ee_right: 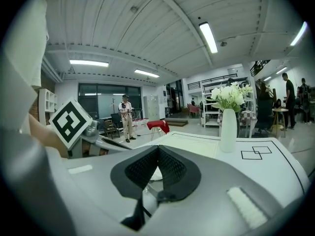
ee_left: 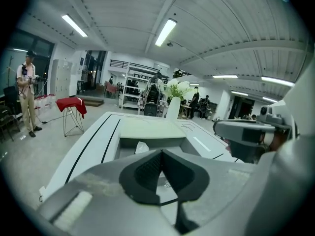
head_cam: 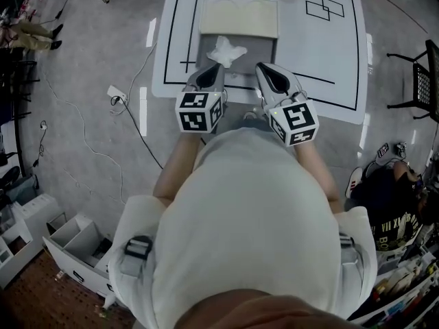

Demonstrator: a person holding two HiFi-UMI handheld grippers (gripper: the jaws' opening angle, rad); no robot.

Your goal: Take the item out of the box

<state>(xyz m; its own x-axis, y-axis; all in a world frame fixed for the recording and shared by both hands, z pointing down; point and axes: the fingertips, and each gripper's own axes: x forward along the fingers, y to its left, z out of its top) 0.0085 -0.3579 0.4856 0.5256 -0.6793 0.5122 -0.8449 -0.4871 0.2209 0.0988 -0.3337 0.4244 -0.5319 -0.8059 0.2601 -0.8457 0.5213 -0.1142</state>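
Observation:
An open grey box (head_cam: 206, 46) sits on the white table (head_cam: 329, 53), its pale lid (head_cam: 239, 18) folded back. A crumpled white item (head_cam: 225, 51) lies inside it. My left gripper (head_cam: 208, 72) hovers at the box's near left corner, shut and empty. My right gripper (head_cam: 269, 71) is at the near right corner, also shut with nothing held. In the left gripper view the white item (ee_left: 141, 147) shows just beyond the closed left gripper (ee_left: 161, 154), inside the box (ee_left: 152, 140). The right gripper view shows the closed right gripper (ee_right: 158, 149) with the item (ee_right: 155, 174) partly visible below it.
A white vase with flowers (ee_right: 228, 127) stands on the far side of the table. Black lines and squares (head_cam: 324, 7) mark the tabletop. On the floor are cables (head_cam: 130, 108) and white bins (head_cam: 75, 242). A person (ee_left: 27, 100) stands near a red stool (ee_left: 72, 107).

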